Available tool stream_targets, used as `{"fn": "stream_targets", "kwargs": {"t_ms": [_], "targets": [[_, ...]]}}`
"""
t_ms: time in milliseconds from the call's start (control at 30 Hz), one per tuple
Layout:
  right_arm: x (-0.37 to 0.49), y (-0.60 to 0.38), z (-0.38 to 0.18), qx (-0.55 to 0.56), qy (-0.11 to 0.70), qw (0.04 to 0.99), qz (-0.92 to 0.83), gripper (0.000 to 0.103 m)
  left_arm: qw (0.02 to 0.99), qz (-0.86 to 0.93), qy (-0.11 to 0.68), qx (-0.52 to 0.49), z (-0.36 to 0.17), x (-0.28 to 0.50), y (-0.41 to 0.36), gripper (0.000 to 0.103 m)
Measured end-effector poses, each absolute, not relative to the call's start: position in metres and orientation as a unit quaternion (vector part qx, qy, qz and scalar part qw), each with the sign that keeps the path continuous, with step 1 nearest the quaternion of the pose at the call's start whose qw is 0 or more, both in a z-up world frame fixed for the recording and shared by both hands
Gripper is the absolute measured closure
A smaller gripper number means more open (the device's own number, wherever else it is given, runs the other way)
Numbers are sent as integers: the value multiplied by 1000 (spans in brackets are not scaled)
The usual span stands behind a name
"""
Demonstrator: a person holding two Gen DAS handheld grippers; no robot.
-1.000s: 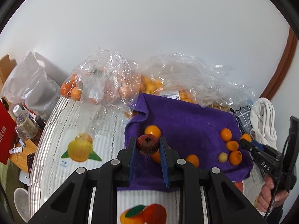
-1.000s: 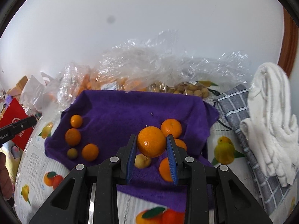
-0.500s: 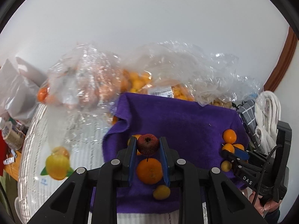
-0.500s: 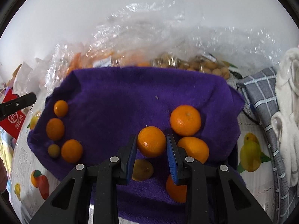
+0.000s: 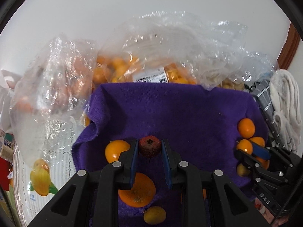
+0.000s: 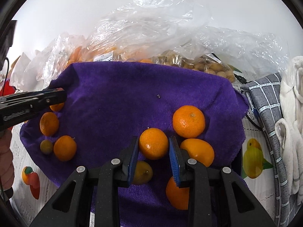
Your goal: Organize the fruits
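My left gripper [image 5: 149, 149] is shut on a small dark red fruit [image 5: 150, 148] and holds it over the left part of the purple towel [image 5: 170, 109], above an orange [image 5: 137, 191] and a yellow kumquat [image 5: 155, 215]. My right gripper [image 6: 153, 147] has an orange mandarin [image 6: 153, 143] between its fingers, low over the towel's [image 6: 132, 94] right part; a small gap shows at the right pad. Other oranges [image 6: 188, 121] lie beside it. The left gripper's body [image 6: 28, 102] shows at the left of the right wrist view.
Clear plastic bags of oranges [image 5: 117, 70] and pale round fruits [image 6: 208, 66] lie behind the towel. A grey checked cloth [image 6: 265, 98] and white towels [image 6: 291, 124] lie at the right. The tablecloth [image 6: 28, 174] has fruit prints.
Both grippers have moved forward and down toward the towel with their fruits. The right gripper's jaws stand slightly wider around the mandarin than before.
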State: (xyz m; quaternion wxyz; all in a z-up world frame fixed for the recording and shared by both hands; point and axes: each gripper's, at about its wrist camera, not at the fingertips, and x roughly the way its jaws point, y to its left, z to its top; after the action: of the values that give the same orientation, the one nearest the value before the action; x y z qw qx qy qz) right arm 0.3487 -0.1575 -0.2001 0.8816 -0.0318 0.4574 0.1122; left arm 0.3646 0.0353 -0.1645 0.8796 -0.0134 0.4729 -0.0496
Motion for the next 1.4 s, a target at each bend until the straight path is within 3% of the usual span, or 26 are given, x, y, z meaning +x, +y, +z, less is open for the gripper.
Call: {"fn": "stream_targets", "kwargs": {"t_ms": [567, 633, 900, 1267, 1400], "targets": [[332, -165, -173, -26, 448, 888, 104, 47, 869, -57, 491, 0, -187, 362, 12, 79], [327, -168, -166, -26, 445, 890, 95, 47, 869, -62, 490, -9, -180, 355, 13, 76], [287, -199, -128, 17, 447, 892, 64, 42, 886, -57, 460, -10, -134, 292, 19, 45], [193, -232, -87, 33, 430, 901, 45, 41, 910, -37, 413, -22, -78, 180, 31, 39], [155, -236, -74, 19, 409, 911, 43, 18, 920, -25, 391, -21, -64, 143, 29, 28]]}}
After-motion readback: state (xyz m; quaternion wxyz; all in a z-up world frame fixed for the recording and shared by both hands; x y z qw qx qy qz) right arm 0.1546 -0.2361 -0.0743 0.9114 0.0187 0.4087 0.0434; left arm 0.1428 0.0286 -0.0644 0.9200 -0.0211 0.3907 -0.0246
